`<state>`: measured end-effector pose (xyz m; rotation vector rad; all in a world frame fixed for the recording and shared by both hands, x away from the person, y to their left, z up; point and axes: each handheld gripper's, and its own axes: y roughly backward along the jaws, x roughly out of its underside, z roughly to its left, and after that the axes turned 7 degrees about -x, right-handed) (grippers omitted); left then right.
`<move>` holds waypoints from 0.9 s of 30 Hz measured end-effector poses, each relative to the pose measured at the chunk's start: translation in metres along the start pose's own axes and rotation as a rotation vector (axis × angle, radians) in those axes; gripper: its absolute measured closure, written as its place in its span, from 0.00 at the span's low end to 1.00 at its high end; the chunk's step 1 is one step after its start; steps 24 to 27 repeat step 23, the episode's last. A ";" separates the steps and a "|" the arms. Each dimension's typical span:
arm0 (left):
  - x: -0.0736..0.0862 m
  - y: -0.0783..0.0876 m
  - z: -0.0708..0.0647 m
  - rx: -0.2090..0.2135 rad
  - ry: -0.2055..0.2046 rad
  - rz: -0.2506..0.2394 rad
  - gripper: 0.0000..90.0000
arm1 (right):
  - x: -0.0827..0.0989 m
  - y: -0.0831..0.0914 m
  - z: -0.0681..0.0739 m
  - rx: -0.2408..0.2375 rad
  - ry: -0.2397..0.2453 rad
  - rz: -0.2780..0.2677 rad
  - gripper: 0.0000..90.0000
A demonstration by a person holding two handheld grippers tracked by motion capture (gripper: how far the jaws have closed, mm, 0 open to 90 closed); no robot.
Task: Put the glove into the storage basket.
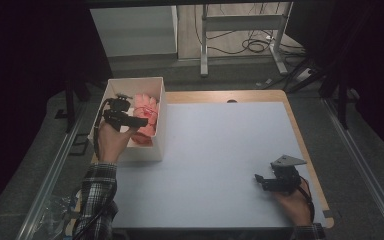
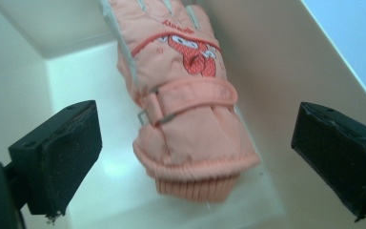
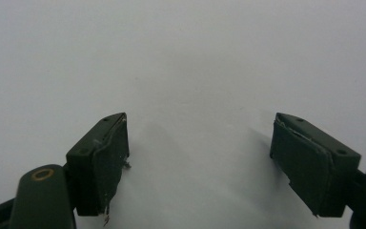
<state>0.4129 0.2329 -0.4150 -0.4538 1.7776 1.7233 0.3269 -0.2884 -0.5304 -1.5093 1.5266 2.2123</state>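
Pink padded fabric marks the glove (image 2: 181,95), which is seen lying inside the white box (image 1: 114,85) at the table's left edge, its ribbed cuff toward the left gripper (image 1: 130,119) and its fingers toward the far wall. In the left gripper view the jaws are spread wide on either side of the cuff with clear space between pads and fabric, so nothing is held. The right gripper (image 1: 261,181) is kept low over the bare mat near the table's right front corner, jaws likewise wide apart and empty.

Several risks can be judged from here. The glove is pressed close to the box's right wall, so a jaw could be caught on that wall or the thin card pushed outward if the gripper is lowered again. Should a lift be attempted, only the cuff's soft rib might be pinched, and the padded body could slip free or snag on the rim. The light box itself could be dragged or tipped, since it is not braced by the other hand.

A pale blue-grey mat (image 1: 220,160) is laid over a wooden tabletop (image 1: 300,135), whose edge is left exposed at the far and right sides. Beyond it, a dim room is seen: grey floor, a metal frame with trailing cables (image 1: 252,45), and dark curtains at both sides.
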 end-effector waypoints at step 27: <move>0.076 0.035 -0.014 0.075 -0.007 -0.101 0.02 | 0.000 0.000 0.000 -0.001 -0.001 0.002 0.23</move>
